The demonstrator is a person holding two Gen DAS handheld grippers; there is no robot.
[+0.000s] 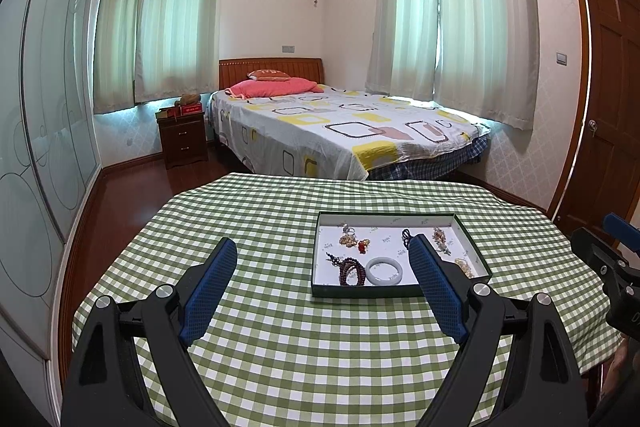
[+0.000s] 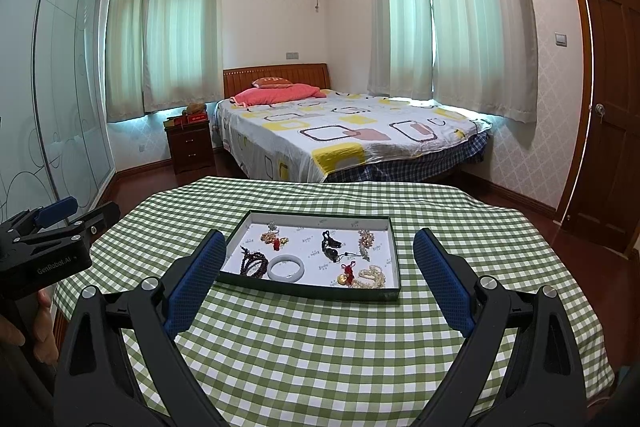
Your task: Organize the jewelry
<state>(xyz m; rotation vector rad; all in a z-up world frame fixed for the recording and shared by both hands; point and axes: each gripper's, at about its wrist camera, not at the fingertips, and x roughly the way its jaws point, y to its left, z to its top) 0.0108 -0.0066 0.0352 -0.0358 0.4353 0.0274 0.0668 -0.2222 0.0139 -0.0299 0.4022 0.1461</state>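
Note:
A shallow dark-green tray (image 2: 394, 251) with a white lining (image 1: 384, 243) lies on the green checked tablecloth (image 1: 280, 327). It holds a pale jade bangle (image 2: 285, 268) (image 1: 385, 270), a dark red bead bracelet (image 2: 251, 262) (image 1: 352, 271), a black cord pendant (image 2: 331, 247), a red-and-gold charm (image 2: 347, 274), a pearl strand (image 2: 372, 277) and other small pieces. My left gripper (image 1: 322, 251) hovers open over the cloth, its right finger overlapping the tray's right half. My right gripper (image 2: 319, 241) is open too, short of the tray, empty.
The table's far edge drops to a dark wood floor. Behind it stand a bed (image 2: 352, 135) and a nightstand (image 2: 190, 143). A wooden door (image 2: 608, 87) is at the right, a glass wardrobe (image 1: 44, 147) at the left. A hand (image 2: 44, 339) holds the left gripper's body.

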